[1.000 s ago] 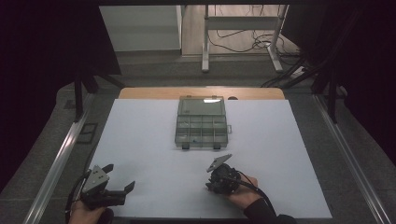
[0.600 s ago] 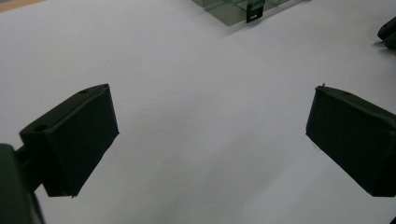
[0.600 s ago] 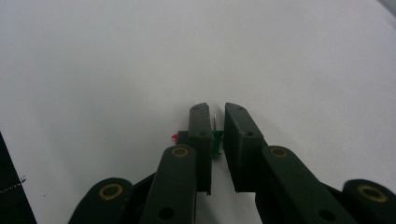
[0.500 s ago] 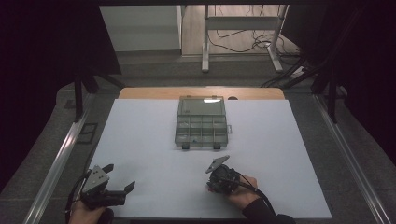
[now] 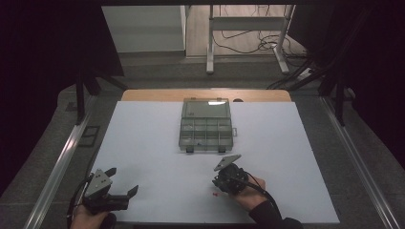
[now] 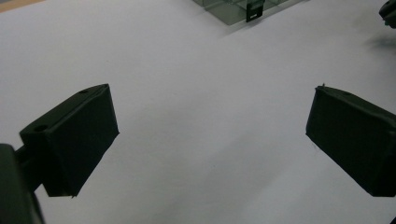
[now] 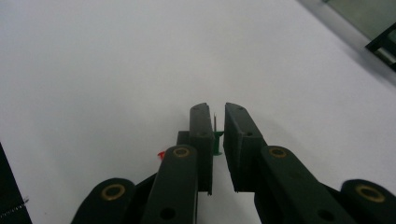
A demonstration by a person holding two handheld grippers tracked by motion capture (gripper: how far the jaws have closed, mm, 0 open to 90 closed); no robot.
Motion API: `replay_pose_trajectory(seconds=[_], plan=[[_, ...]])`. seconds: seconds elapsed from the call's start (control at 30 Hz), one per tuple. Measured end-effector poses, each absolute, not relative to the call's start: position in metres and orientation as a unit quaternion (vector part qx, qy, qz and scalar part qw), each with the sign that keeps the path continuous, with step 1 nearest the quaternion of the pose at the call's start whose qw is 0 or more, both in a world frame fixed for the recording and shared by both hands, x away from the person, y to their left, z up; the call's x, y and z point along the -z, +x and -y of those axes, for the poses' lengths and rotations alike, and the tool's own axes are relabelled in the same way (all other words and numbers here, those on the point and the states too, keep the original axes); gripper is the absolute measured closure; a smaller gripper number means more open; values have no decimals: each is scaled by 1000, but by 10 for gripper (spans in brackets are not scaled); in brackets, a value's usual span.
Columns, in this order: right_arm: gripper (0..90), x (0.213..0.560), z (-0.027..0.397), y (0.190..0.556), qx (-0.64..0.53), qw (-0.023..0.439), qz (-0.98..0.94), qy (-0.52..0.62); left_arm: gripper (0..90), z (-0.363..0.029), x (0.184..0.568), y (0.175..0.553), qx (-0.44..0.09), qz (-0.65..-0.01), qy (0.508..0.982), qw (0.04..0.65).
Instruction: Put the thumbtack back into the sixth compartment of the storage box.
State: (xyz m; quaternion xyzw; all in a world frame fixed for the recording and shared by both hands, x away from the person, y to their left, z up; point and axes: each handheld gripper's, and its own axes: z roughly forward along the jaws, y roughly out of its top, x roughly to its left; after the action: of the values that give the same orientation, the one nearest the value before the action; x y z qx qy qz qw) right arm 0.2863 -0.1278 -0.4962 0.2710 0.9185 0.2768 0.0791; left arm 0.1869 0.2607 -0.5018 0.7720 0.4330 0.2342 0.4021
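Right hand-held gripper [image 7: 215,119] clamped on small green pushpin [image 7: 217,140], apparently needle upward.

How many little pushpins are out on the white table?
2. A green pushpin sits pinched between the right gripper's jaws. A red pushpin lies on the white table just beside that gripper. More may be hidden inside the compartment box.

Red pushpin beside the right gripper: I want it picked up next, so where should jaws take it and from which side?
Grip its plastic head from above, jaws straddling it: the red pushpin is tiny and lies low on the white mat, so a level approach would likely shove it. Where its needle points is too small to tell. The open left gripper is free.
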Motion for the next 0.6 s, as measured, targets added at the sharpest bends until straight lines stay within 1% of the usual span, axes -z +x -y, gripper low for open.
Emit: replay_pose_trajectory(seconds=[0.6], plan=[[816,483,131,301,-310,79,-901,292,29,-260,502,187,-234,-434,772,401]])
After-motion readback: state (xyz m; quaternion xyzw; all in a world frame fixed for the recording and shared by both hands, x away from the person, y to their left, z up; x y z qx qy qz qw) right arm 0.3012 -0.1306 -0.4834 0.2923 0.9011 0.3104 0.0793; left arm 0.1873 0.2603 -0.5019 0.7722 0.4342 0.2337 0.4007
